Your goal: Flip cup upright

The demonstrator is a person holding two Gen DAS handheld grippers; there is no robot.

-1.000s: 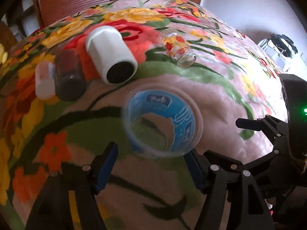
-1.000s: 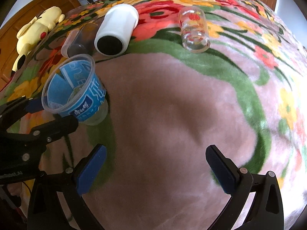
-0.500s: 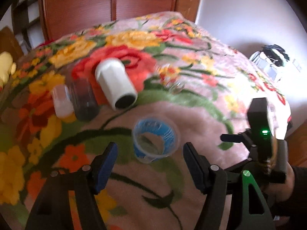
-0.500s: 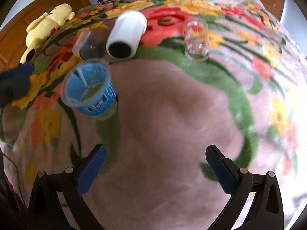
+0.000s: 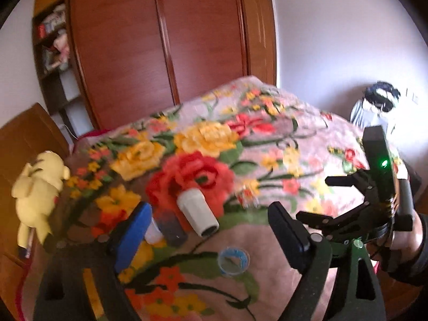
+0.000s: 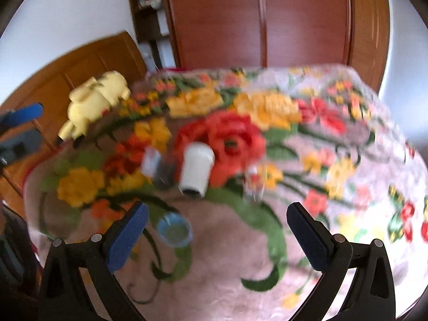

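blue cup (image 5: 233,261) sits upright on the flowery blanket (image 5: 267,144), just in front of the white cup (image 5: 198,212); left gripper (image 5: 211,238) and right gripper (image 6: 216,236) both have jaws spread wide, holding nothing

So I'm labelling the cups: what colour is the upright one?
Blue, clear-rimmed cup; the right wrist view shows it best.

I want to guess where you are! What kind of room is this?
Most likely a bedroom. A bed covered by a flowery blanket fills the view, a yellow plush toy lies at its edge, and a tall wooden wardrobe stands behind.
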